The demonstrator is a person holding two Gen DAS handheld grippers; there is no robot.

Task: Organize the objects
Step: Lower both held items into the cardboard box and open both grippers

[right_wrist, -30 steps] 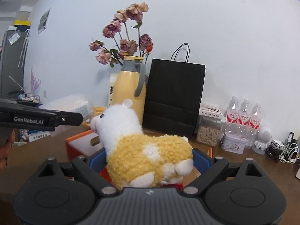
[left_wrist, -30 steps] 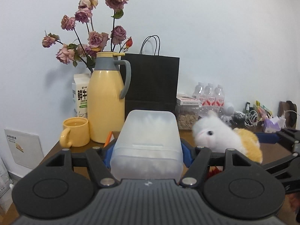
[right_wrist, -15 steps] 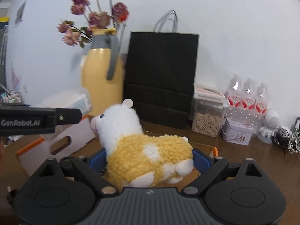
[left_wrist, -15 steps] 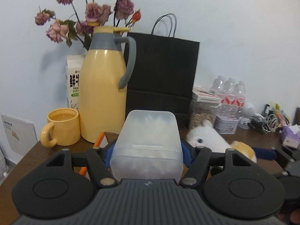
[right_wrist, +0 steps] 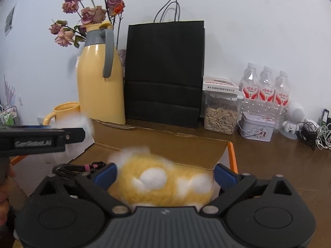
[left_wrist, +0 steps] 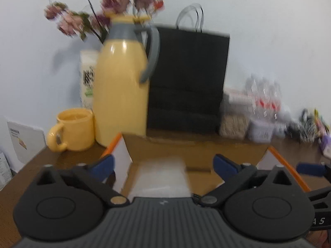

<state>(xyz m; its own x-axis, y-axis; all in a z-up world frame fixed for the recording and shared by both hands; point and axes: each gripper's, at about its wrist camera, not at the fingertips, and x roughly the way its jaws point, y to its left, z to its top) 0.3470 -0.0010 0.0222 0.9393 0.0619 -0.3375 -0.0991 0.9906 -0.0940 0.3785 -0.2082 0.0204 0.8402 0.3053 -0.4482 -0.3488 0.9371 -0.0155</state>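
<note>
An open cardboard box with orange edges (left_wrist: 198, 144) stands on the brown table. A translucent plastic container (left_wrist: 161, 175) lies blurred inside it, between and below the spread blue pads of my left gripper (left_wrist: 163, 164), which is open. In the right wrist view, the yellow and white plush alpaca (right_wrist: 163, 181) lies blurred in the box (right_wrist: 165, 144), between the wide blue pads of my right gripper (right_wrist: 165, 174), which is open. The left gripper's body (right_wrist: 35, 140) shows at the left.
A yellow thermos jug (right_wrist: 99, 78), a yellow mug (left_wrist: 72, 130), dried roses (right_wrist: 86, 16) and a black paper bag (right_wrist: 165, 72) stand behind the box. A seed jar (right_wrist: 221, 113), a tin (right_wrist: 256, 128) and water bottles (right_wrist: 266, 91) stand at the back right. A black cable (right_wrist: 76, 168) lies in the box.
Both grippers have lowered over the box and opened. The plastic container and the plush alpaca have dropped out of the jaws into the box.
</note>
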